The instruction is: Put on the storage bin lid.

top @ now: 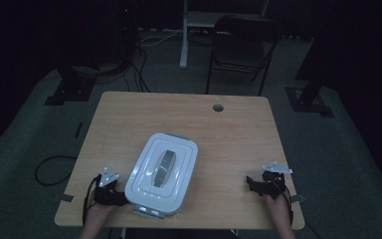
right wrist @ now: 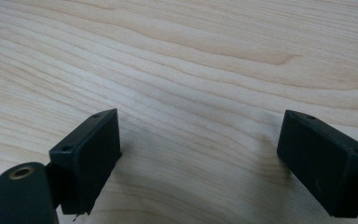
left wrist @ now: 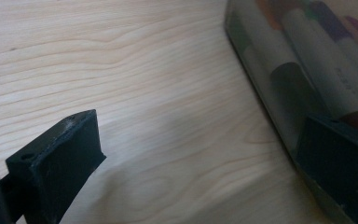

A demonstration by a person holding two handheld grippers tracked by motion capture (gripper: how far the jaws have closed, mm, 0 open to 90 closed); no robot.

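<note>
A white lidded plastic box [top: 162,172] with a grey handle lies slantwise on the wooden table [top: 229,129], near its front edge. Through the box's clear wall [left wrist: 279,70] I see several marker pens inside. My left gripper [top: 110,191] rests on the table against the box's left front corner; its jaws stand wide apart, one over bare wood, the other against the box wall, so it is open [left wrist: 205,158]. My right gripper [top: 258,186] sits near the table's front right, apart from the box. It is open [right wrist: 200,158] over bare wood.
A round cable hole [top: 218,107] sits near the table's far edge. Behind the table stand a dark folding chair [top: 241,47] and a white desk leg [top: 183,35]. Dark stands flank the table on the grey carpet, and cables run across the floor.
</note>
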